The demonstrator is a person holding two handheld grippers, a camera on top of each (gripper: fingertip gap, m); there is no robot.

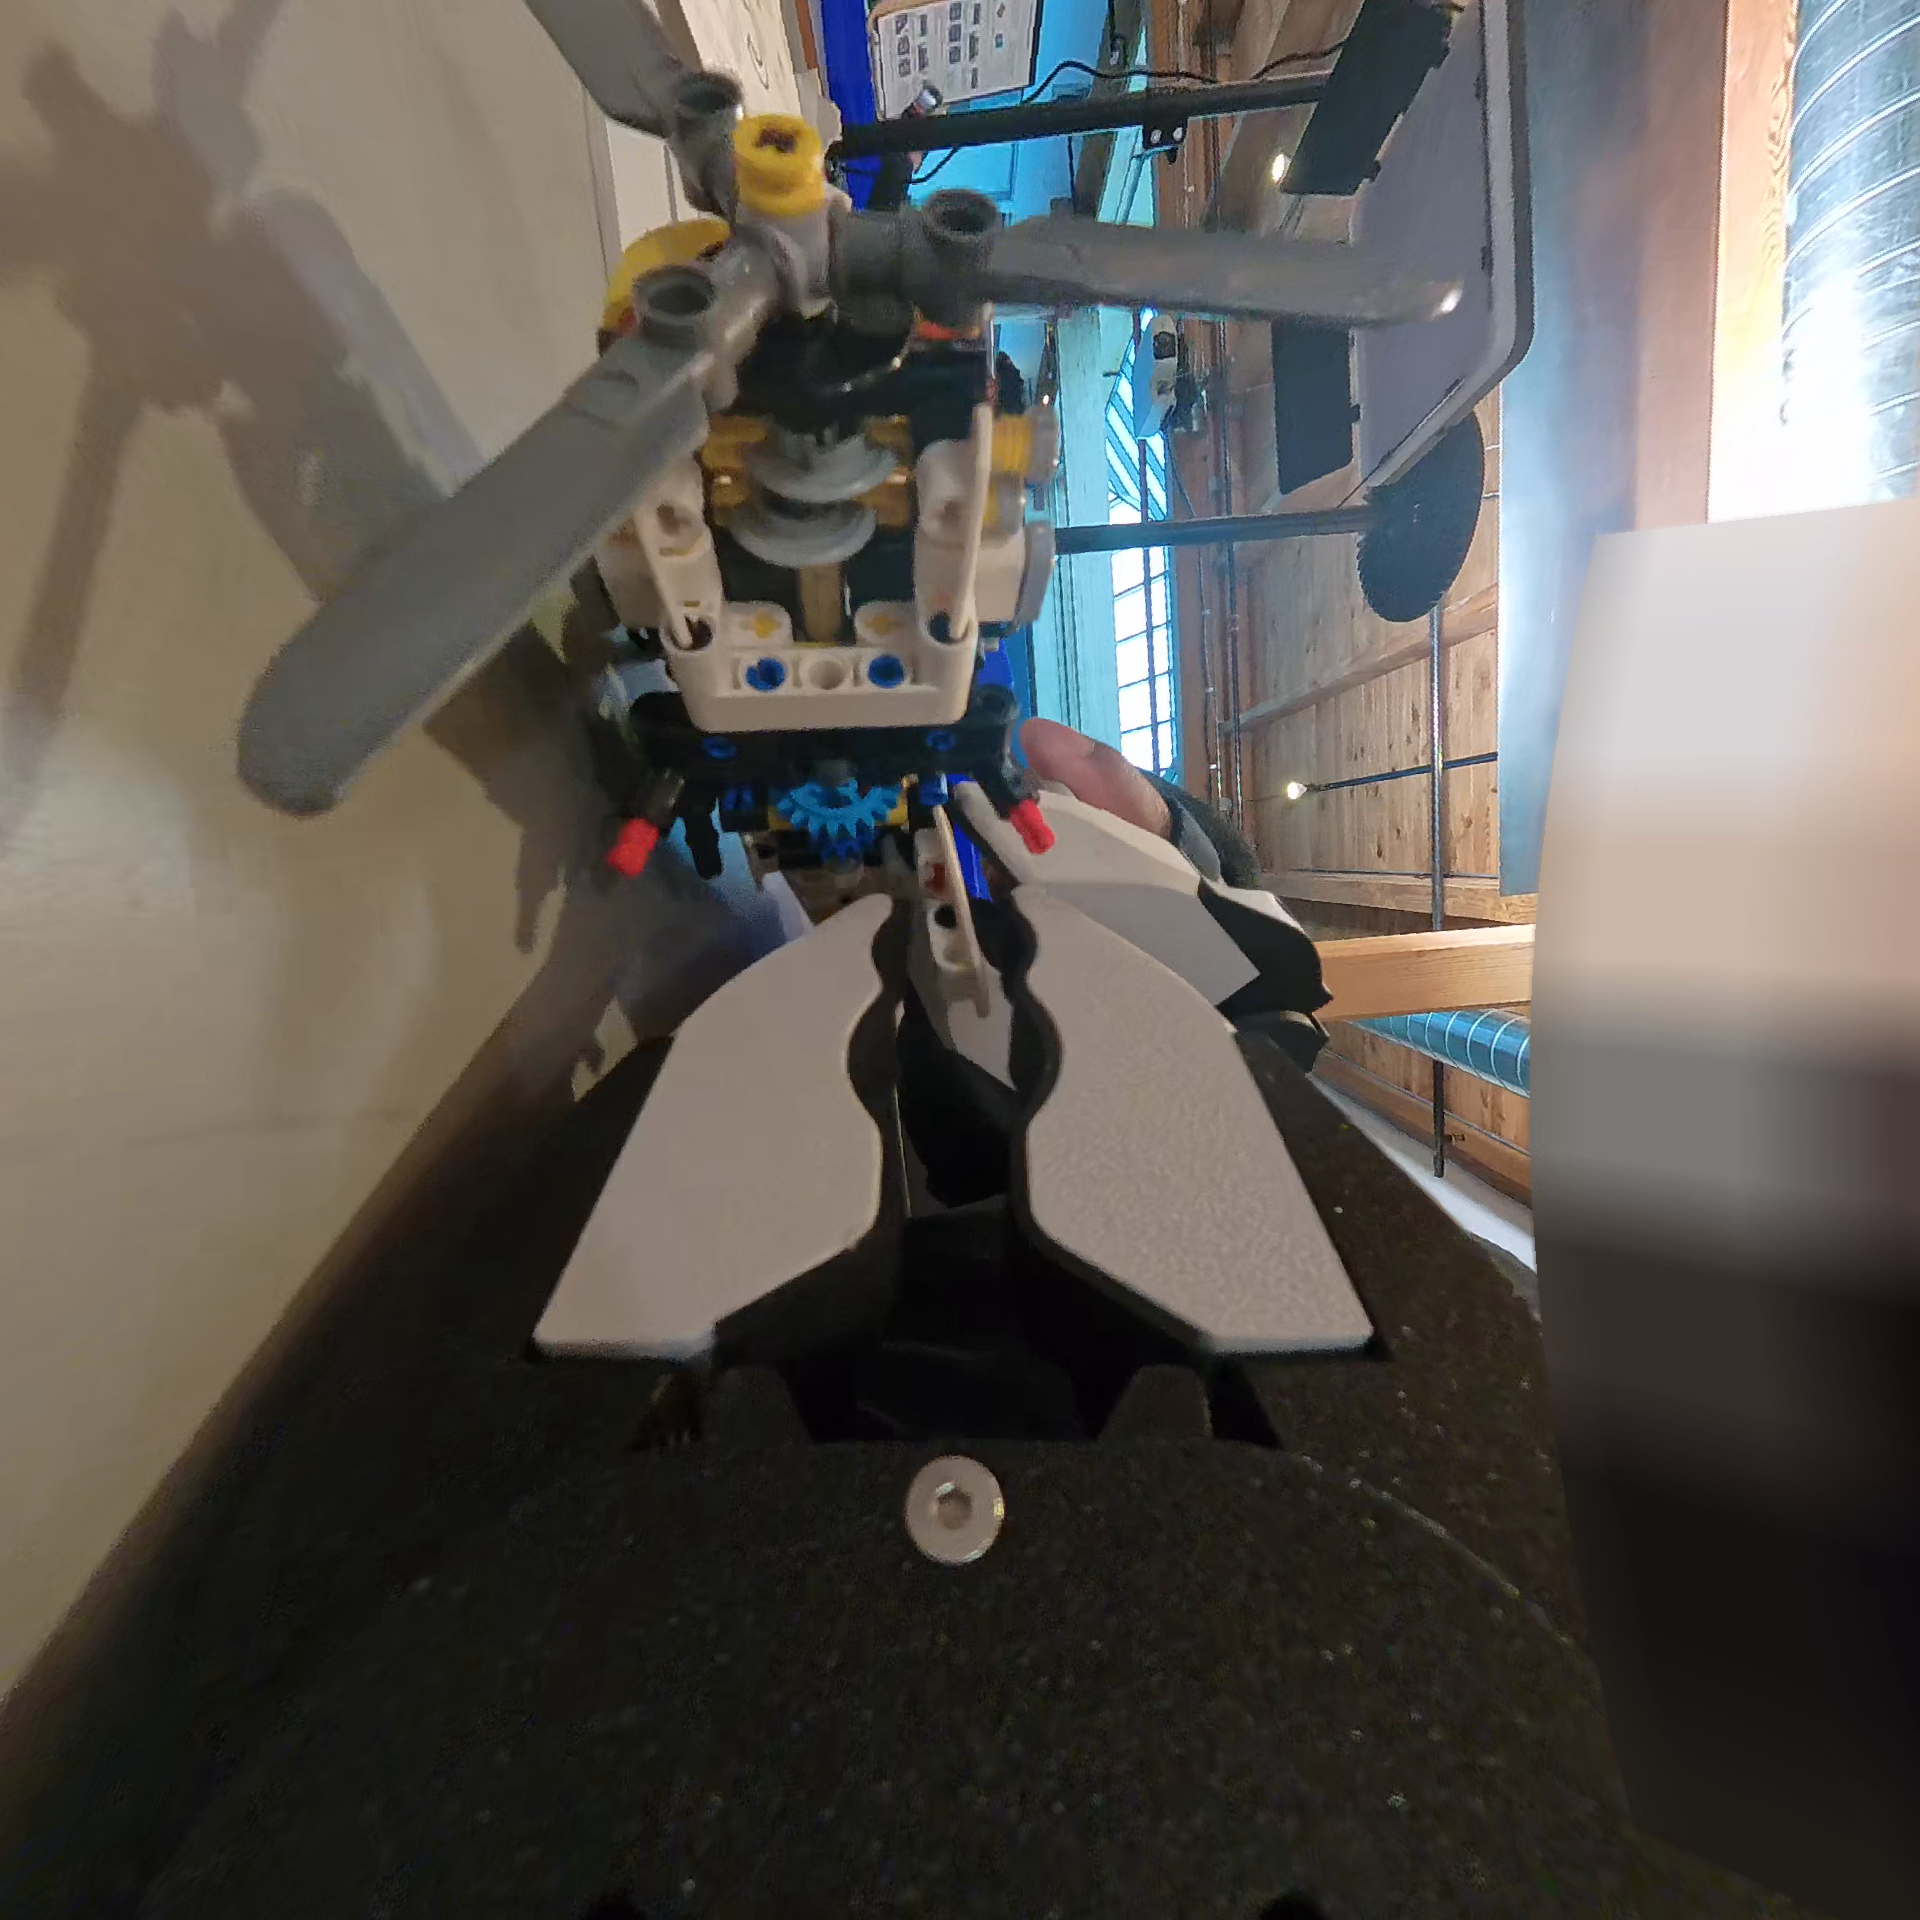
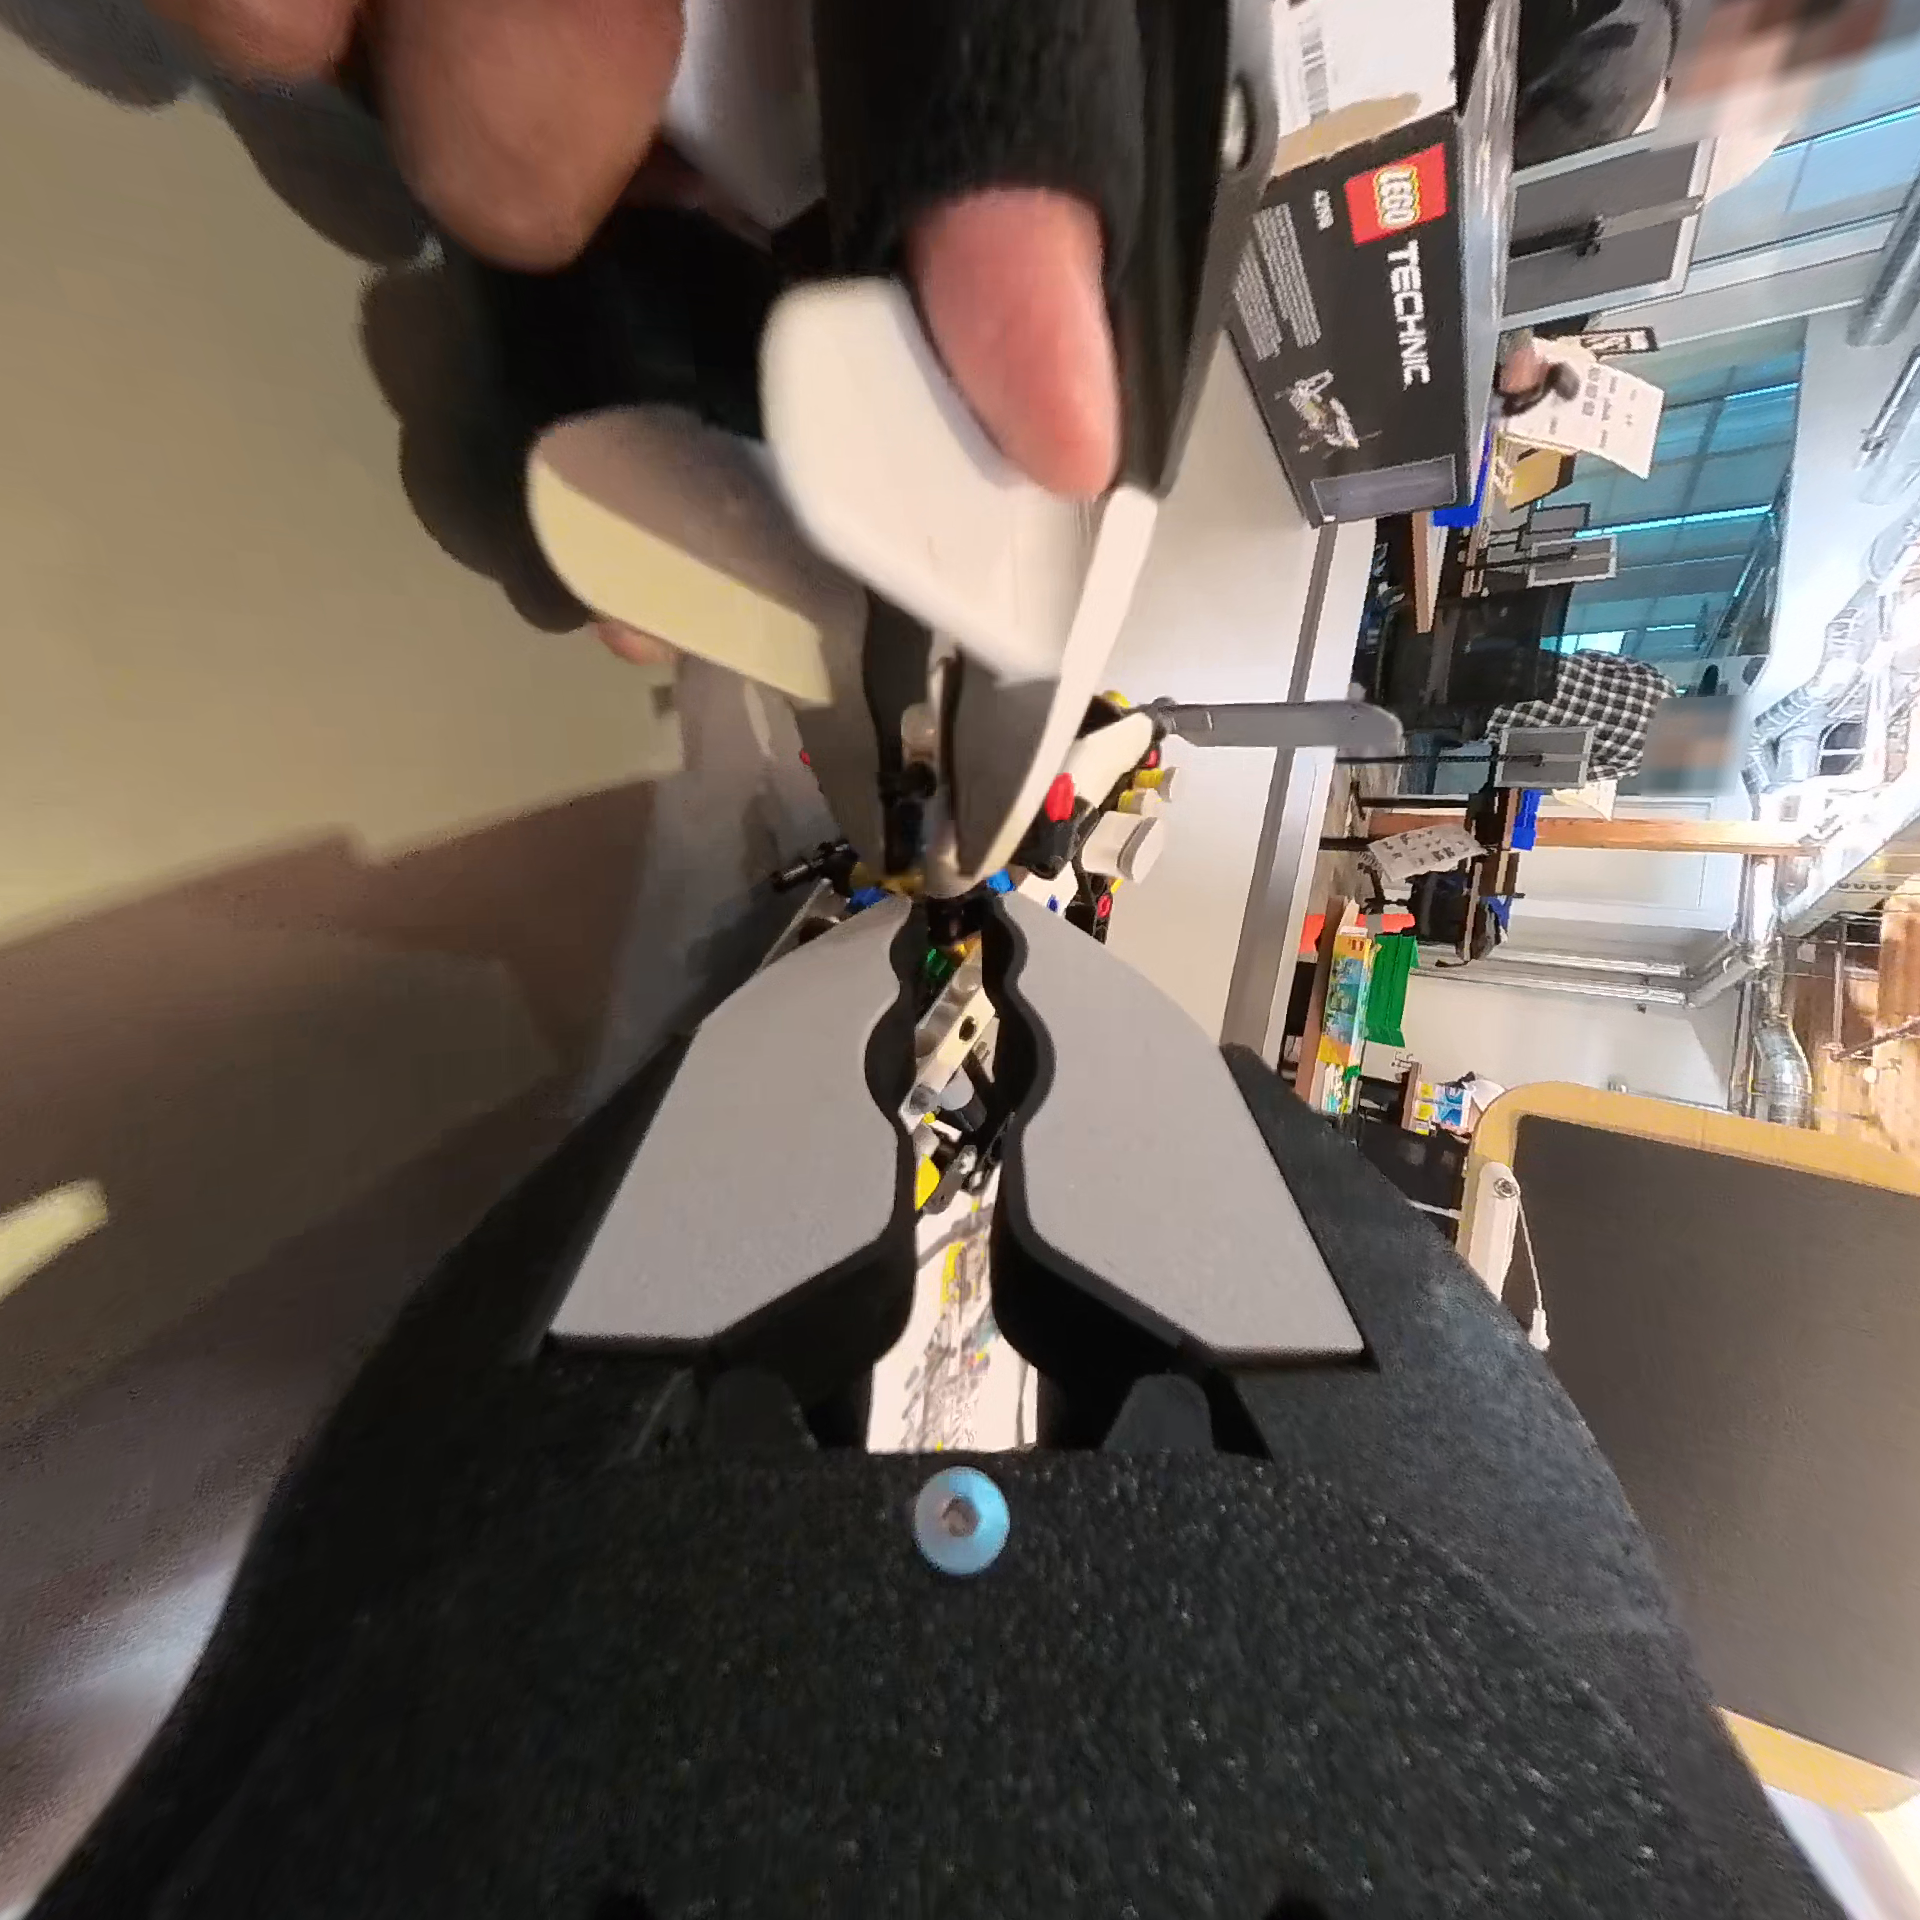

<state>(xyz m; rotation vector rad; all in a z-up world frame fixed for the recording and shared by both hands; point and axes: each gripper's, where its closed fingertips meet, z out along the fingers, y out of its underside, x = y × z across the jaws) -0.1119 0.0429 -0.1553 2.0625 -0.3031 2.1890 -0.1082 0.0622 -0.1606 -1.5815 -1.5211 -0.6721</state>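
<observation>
Toy helicopter model (image 1: 821, 582) of white, black, yellow and blue bricks, grey rotor blades (image 1: 457, 592) on top, held off the pale bench (image 1: 208, 935). Left claw (image 1: 951, 935) gripping a white panel piece (image 1: 956, 935) at its tail end. Right claw (image 2: 951, 987) closed on a pale beam (image 2: 951, 1023) underneath. Beyond, a black printed box (image 2: 1371, 322) on the bench.

A black cardboard box (image 2: 1361, 312) on the table bears printed branding and a number.
</observation>
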